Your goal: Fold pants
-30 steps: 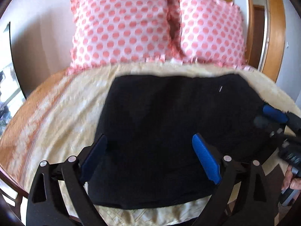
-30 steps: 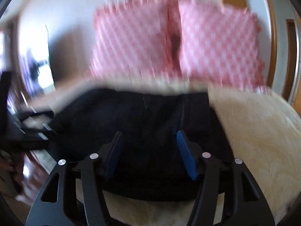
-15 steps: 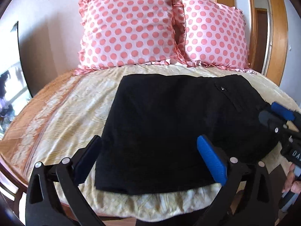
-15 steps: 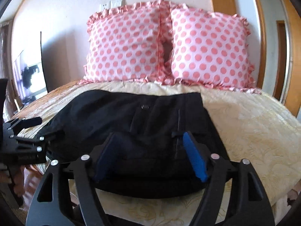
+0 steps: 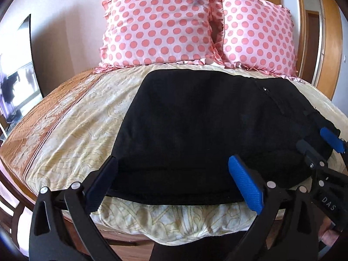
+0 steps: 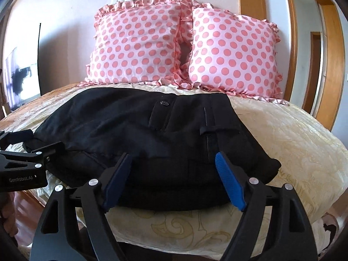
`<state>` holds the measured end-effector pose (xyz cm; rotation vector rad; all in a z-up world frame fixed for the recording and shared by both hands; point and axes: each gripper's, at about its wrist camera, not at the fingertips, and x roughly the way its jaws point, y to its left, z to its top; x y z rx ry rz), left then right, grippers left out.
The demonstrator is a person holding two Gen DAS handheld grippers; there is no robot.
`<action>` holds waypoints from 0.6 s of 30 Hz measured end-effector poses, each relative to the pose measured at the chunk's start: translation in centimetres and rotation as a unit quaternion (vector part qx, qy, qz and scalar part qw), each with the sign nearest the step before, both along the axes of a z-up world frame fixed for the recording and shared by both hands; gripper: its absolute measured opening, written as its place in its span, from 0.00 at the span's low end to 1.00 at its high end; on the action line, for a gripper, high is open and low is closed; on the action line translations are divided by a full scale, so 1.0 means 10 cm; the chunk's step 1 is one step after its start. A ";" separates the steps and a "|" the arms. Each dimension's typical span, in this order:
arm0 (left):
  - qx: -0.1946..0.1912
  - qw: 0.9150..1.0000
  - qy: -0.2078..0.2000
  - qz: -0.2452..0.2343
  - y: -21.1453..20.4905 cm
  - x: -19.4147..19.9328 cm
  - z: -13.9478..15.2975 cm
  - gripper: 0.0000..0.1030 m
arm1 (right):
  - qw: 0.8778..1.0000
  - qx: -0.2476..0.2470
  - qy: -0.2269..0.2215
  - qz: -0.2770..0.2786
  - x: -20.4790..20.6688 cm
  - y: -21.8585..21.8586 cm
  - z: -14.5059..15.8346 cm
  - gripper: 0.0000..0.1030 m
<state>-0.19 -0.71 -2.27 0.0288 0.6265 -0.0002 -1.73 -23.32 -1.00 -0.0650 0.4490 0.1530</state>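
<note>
Black pants [image 5: 206, 126] lie folded into a flat block on the cream bedspread, reaching to the bed's near edge. In the right wrist view the pants [image 6: 156, 134] show a button and a belt loop on top. My left gripper [image 5: 174, 167] stands wide open in front of the near left part of the fold, pads off the cloth. My right gripper [image 6: 174, 161] hangs before the near right end, its jaws opening and nothing pressed between them. Each gripper shows at the other view's side: the right gripper [image 5: 315, 145], the left gripper [image 6: 28, 143].
Two pink polka-dot pillows [image 5: 158, 24] [image 6: 230, 54] lean on the wall at the head of the bed [image 6: 293, 134]. A wooden door frame [image 6: 330, 50] stands at right. The bed's wooden edge [image 5: 13, 178] and floor lie below. A hand [image 6: 8, 215] shows at lower left.
Both grippers have drawn back toward the bed's near edge, off the pants. The right gripper's jaws have spread wider, and the left jaws opened slightly.
</note>
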 end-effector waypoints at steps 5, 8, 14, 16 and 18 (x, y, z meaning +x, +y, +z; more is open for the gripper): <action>0.003 1.000 0.001 0.004 0.00 -0.03 0.04 0.98 | 1.000 0.017 -0.015 0.007 -0.06 -0.05 0.11 0.78; 0.002 1.000 -0.007 0.009 0.02 -0.08 0.05 0.98 | 0.999 0.015 -0.038 0.006 -0.13 -0.07 0.18 0.81; -0.012 1.000 0.004 0.003 0.06 -0.06 -0.03 0.98 | 1.000 -0.003 0.003 0.016 -0.02 -0.04 0.00 0.81; -0.011 1.000 0.004 0.000 0.06 -0.06 -0.02 0.98 | 0.999 0.012 0.010 0.028 -0.01 -0.10 0.09 0.81; -0.009 1.000 0.004 -0.004 0.06 -0.08 0.00 0.98 | 0.999 0.041 -0.006 0.033 0.00 -0.24 0.26 0.82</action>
